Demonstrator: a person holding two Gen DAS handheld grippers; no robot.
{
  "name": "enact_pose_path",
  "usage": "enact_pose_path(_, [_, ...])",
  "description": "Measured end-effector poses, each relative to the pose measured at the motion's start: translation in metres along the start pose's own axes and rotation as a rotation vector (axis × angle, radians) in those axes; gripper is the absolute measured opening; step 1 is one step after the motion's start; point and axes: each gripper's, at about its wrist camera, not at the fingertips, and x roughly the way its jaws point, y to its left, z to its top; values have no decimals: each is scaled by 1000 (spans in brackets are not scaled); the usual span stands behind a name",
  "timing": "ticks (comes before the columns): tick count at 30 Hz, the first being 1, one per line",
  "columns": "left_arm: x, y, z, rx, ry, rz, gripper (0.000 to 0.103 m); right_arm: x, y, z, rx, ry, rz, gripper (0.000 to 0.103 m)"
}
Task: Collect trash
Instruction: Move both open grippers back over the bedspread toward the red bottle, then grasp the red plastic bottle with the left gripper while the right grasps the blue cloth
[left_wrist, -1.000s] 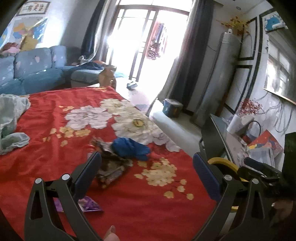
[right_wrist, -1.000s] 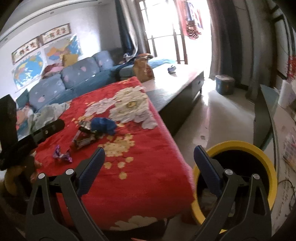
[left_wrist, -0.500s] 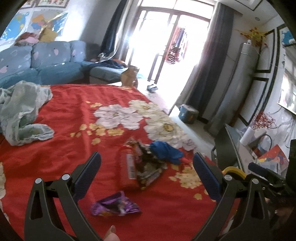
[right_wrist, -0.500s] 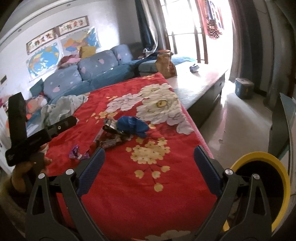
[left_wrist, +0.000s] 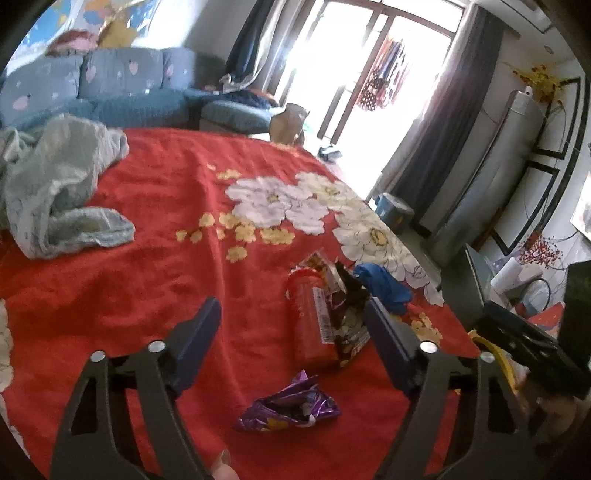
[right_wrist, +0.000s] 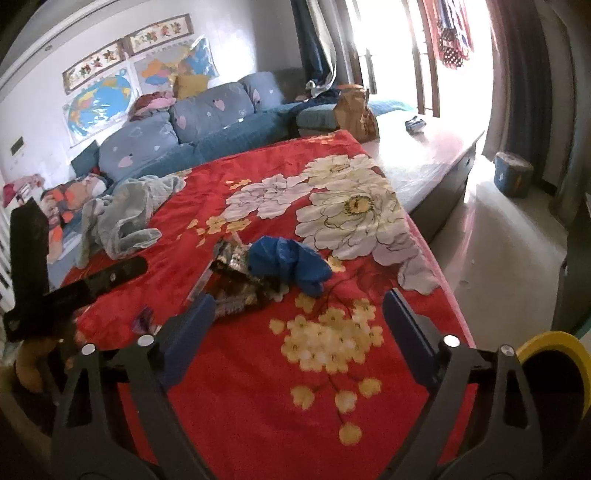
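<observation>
On the red flowered blanket (left_wrist: 147, 277) lies a small heap of trash: a red tube (left_wrist: 312, 325), a dark crumpled wrapper (left_wrist: 347, 302) and a blue crumpled bag (left_wrist: 384, 286). A purple wrapper (left_wrist: 291, 406) lies apart, nearer to me. My left gripper (left_wrist: 291, 314) hovers above the purple wrapper and the tube, its jaws closing with nothing pressed between them. My right gripper (right_wrist: 299, 302) hangs short of the blue bag (right_wrist: 288, 262) and the dark wrappers (right_wrist: 236, 280), jaws closing slightly on nothing.
A yellow-rimmed bin (right_wrist: 554, 350) stands on the floor past the blanket's right edge. A grey-green cloth (left_wrist: 62, 184) lies bunched at the blanket's left. A blue sofa (right_wrist: 184, 125) runs behind, and a low wooden platform (right_wrist: 424, 155) at the back right.
Both grippers have swung left from the bin toward the trash heap, which now looks nearer. The purple wrapper has come between the left fingers. The left jaws have narrowed.
</observation>
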Motion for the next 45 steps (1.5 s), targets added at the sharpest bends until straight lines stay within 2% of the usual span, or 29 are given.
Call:
enact_pose_path(2, [8, 2, 0, -18, 32, -30, 66, 13, -5, 6, 8, 15, 1, 74])
enact_pose_path(5, [20, 3, 0, -21, 67, -37, 57, 33, -10, 15, 15, 44, 7, 65])
enact_pose_path(9, [38, 2, -3, -35, 128, -57, 50, 59, -14, 22, 13, 86, 20, 59])
enact_pose_path(12, [51, -1, -3, -24, 158, -53, 48, 78, -18, 25, 29, 122, 33, 53])
enact_pose_path(19, [74, -3, -1, -19, 215, -45, 46, 100, -15, 30, 45, 144, 73, 53])
enact_pose_path(25, [84, -4, -3, -10, 243, -39, 46, 125, -11, 30, 36, 217, 121, 53])
enact_pose_path(26, [86, -5, -4, -8, 250, -40, 46, 130, -11, 28, 44, 231, 133, 50])
enact_pose_path(27, [87, -5, -5, -5, 253, -40, 44, 131, -12, 26, 51, 234, 139, 45])
enact_pose_path(28, [87, -5, -5, -3, 252, -42, 42, 131, -13, 24, 60, 236, 154, 33])
enact_pose_path(29, [87, -4, -6, -2, 252, -46, 40, 131, -13, 21, 67, 238, 163, 26])
enact_pose_path(30, [87, -4, -6, -3, 253, -50, 34, 130, -14, 19, 68, 234, 158, 24])
enact_pose_path(32, [87, -3, -6, -2, 251, -51, 34, 125, -17, 14, 76, 221, 159, 17])
enact_pose_path(45, [60, 3, -7, -34, 173, -81, 33, 76, -31, -3, 114, 149, 138, 12])
